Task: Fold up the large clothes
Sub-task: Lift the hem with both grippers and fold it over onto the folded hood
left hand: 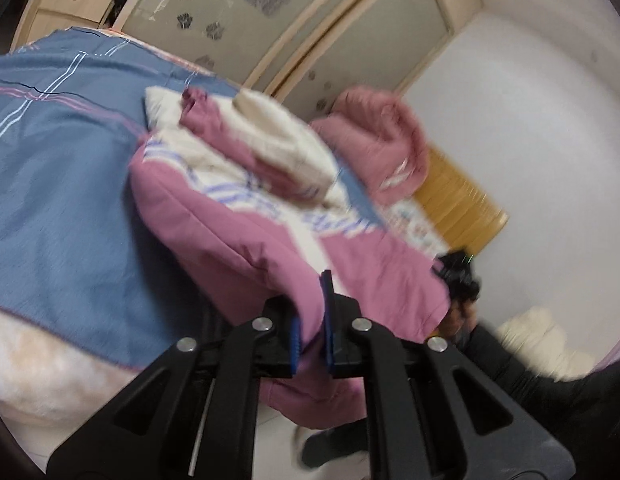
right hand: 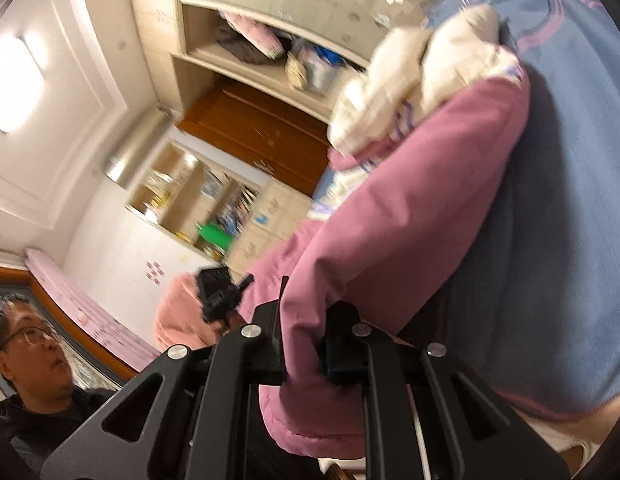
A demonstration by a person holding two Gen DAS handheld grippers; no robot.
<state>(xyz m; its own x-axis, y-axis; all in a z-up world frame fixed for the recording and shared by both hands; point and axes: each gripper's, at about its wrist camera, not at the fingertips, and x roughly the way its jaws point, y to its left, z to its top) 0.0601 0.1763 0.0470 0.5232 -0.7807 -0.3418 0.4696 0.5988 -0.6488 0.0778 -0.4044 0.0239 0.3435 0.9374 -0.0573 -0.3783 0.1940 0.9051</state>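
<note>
Left wrist: my left gripper (left hand: pixel 310 320) is clamped on the pink jacket (left hand: pixel 238 216) hem, the rest draped over the blue bedspread (left hand: pixel 62 184).

Right wrist: my right gripper (right hand: pixel 304 344) grips the jacket (right hand: pixel 390 216) too; frames blurred.

The bulky pink padded jacket with cream fleece lining (left hand: pixel 214 216) hung pinched between the left gripper (left hand: pixel 310 320) fingers, spreading ahead over blue bedding; its hem (right hand: pixel 302 344) was clamped between the right gripper (right hand: pixel 304 336) fingers too.
</note>
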